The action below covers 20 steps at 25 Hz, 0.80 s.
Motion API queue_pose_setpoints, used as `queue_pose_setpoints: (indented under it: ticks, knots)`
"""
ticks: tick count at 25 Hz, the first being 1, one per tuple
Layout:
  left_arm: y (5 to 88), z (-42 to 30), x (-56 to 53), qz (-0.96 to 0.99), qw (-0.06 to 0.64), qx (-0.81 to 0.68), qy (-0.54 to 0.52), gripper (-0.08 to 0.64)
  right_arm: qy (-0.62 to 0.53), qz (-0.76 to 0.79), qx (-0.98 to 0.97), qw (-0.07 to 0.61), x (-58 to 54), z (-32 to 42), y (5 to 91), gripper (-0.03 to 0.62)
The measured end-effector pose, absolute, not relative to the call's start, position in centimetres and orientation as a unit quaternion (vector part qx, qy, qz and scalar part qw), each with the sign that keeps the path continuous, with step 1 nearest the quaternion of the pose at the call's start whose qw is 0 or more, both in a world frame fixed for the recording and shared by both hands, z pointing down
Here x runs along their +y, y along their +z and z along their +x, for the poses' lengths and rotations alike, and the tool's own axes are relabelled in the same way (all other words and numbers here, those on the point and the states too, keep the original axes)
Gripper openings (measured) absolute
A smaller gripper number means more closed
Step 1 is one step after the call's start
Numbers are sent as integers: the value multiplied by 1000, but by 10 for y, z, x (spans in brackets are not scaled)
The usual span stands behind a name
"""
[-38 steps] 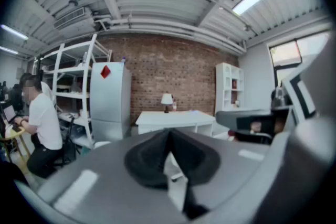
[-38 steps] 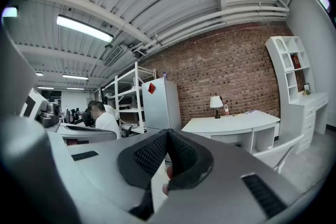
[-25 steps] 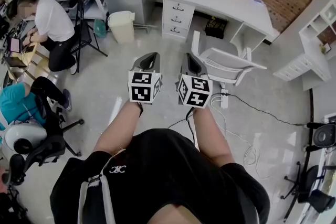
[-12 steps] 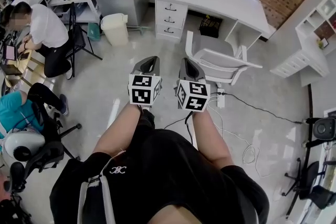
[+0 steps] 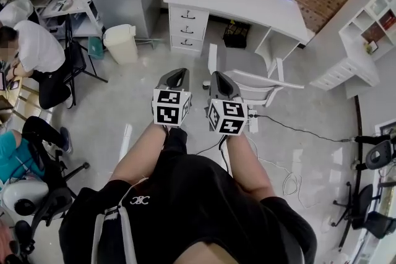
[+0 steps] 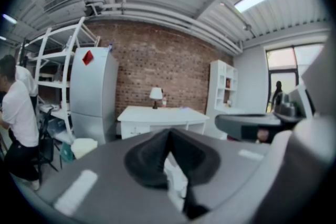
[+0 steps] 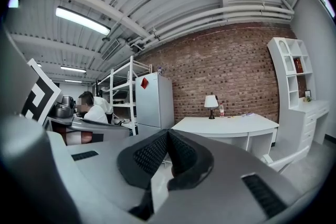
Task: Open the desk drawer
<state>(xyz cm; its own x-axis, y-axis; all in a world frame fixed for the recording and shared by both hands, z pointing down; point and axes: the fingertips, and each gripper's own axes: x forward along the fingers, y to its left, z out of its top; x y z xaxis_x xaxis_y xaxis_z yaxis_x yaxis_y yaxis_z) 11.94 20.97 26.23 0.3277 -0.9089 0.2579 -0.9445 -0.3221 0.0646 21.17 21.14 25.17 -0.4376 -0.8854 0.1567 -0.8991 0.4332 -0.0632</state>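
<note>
Floor (image 5: 145, 65) open ahead; chair (image 5: 250, 78) before desk (image 5: 247, 3); 3 drawers (image 5: 185, 28) unobstructed.

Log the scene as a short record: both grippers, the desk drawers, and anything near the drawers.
left gripper: jaws together, nothing held
right gripper: jaws together, nothing held
desk: white, ahead across open floor, not reached
drawers: three stacked at the desk's left end in the head view, all closed
chair: white, right of the drawers, in front of the kneehole
bin: on the floor, left of the drawers
contact: none
</note>
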Motion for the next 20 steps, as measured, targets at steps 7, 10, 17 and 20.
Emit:
queue_pose_setpoints:
  ticks: [7,10,17,20]
  knots:
    - [263,92,117,811,111,-569,80,-2,64,530,-842,86,125,187,262,-3]
    - [258,75,75,810,113,-570,77,-2,66,534,-838,86,80,178,259,-3]
    - [263,29,-17,803,138,-575,77,-2,54,531,-839,103,-15,134,256,-3]
    - [268,10,-49,800,147,-576,81,-2,52,538,-834,110,-50,118,261,-3]
